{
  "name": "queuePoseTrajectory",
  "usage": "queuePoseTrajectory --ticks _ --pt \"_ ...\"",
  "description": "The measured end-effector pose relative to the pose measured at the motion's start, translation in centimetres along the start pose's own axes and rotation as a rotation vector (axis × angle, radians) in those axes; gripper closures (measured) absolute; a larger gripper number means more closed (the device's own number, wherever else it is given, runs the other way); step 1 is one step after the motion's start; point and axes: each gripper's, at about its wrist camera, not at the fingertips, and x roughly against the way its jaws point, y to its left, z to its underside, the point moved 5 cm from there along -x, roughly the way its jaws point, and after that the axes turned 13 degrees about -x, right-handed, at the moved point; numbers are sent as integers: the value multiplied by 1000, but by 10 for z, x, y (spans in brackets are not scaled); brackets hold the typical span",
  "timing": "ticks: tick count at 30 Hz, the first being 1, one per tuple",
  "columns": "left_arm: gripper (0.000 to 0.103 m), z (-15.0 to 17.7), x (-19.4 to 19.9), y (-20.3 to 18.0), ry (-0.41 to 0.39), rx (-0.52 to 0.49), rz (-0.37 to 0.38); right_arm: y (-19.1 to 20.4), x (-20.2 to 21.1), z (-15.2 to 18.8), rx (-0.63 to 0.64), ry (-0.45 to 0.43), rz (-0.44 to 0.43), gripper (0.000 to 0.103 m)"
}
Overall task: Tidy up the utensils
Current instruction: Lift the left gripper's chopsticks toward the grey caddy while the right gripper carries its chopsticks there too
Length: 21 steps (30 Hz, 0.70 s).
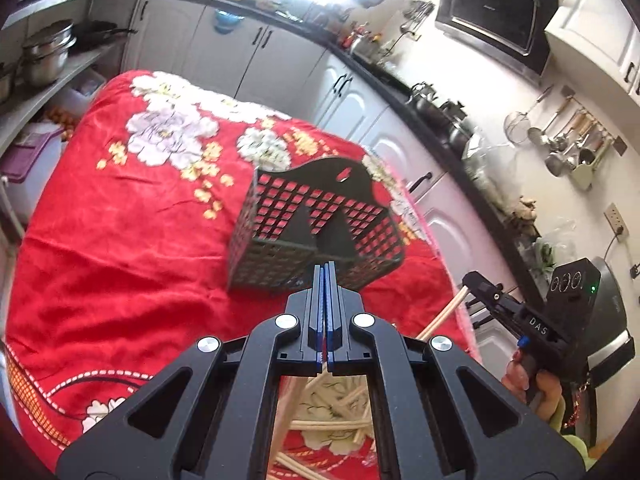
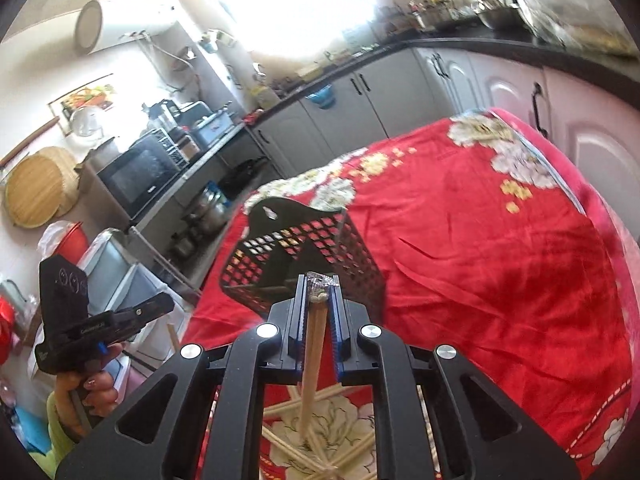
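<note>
Right wrist | right tool (image 2: 320,280) tilted down, clamping chopsticks (image 2: 310,356)

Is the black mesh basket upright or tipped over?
Upright: the basket stands on its base on the red cloth, open top upward, tall back panel raised.

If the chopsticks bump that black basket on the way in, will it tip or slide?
Probably both. The black basket is open lattice, so likely light, and it stands on rumpled red cloth, a soft footing. The right gripper should lower its chopsticks from above.
</note>
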Motion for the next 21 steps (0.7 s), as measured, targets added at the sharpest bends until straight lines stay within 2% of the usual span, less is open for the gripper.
queuePoseTrajectory --ticks 14,21 --pt "103 -48 18 -33 -82 -62 40 56 18 -28 104 -63 -87 93" --pt "103 -87 27 -45 -133 -103 18 83 26 -53 154 -118 -120 93"
